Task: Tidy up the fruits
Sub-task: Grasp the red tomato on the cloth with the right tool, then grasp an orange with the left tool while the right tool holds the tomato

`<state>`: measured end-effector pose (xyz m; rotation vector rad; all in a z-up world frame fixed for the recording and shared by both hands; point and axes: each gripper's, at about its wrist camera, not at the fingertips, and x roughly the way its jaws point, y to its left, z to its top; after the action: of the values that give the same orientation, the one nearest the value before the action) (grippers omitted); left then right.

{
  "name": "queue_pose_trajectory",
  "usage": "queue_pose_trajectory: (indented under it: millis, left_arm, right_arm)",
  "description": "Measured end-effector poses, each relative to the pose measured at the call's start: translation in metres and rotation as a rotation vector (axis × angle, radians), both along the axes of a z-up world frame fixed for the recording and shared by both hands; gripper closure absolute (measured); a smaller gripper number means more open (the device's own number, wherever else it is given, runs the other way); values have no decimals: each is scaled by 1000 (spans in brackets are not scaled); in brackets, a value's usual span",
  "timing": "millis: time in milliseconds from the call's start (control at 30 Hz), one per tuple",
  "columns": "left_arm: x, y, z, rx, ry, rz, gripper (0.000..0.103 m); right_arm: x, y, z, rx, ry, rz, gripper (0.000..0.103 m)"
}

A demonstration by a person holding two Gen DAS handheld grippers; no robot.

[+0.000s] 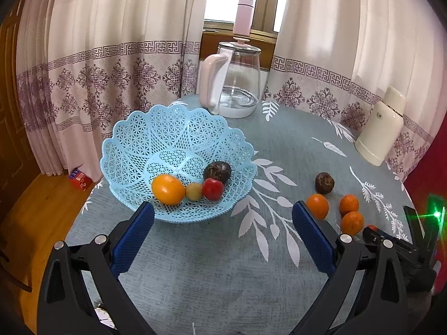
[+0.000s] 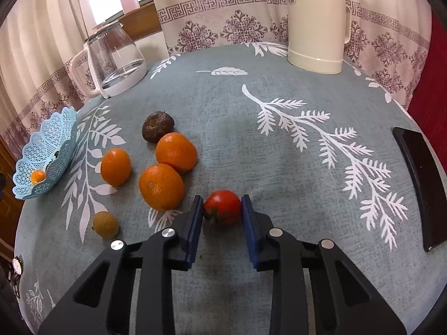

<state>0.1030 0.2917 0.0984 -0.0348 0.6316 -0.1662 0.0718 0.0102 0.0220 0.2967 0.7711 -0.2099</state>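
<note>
The light blue lattice basket (image 1: 178, 136) holds an orange fruit (image 1: 167, 189), a small yellowish fruit (image 1: 194, 191), a red tomato (image 1: 213, 189) and a dark brown fruit (image 1: 218, 170). My left gripper (image 1: 223, 220) hangs open over the cloth in front of the basket, holding nothing. In the right wrist view my right gripper (image 2: 222, 209) is shut on a red tomato (image 2: 222, 207) resting on the table. Left of it lie three oranges (image 2: 161, 186) (image 2: 176, 152) (image 2: 115, 167), a dark brown fruit (image 2: 157, 130) and a small tan fruit (image 2: 105, 224). The basket (image 2: 47, 150) stands at the far left.
A glass kettle with a pink handle (image 1: 232, 81) stands behind the basket and a cream thermos jug (image 2: 317, 22) at the back right. A black phone (image 2: 421, 184) lies near the table's right edge. Curtains surround the grey-blue leaf-patterned tablecloth (image 2: 279, 150).
</note>
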Motion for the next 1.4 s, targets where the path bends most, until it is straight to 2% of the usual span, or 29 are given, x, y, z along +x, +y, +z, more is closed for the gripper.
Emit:
queue_pose_trajectory:
  millis: [267, 500, 833, 1033, 1400]
  left_arm:
    - [-4, -27, -17, 23, 35, -62, 3]
    - [-5, -45, -23, 52, 50, -83, 3]
    - [0, -54, -23, 85, 55, -73, 3]
    - [3, -67, -24, 109, 54, -91, 3]
    - [-1, -137, -30, 149, 25, -257, 3]
  right_arm:
    - [-18, -12, 10, 13, -49, -11, 75]
    - [-15, -21, 1, 125, -39, 30, 72]
    - [3, -9, -7, 75, 18, 78, 73]
    - [-6, -14, -4, 58, 0, 73, 76]
    - [-29, -50, 9, 26, -80, -17, 76]
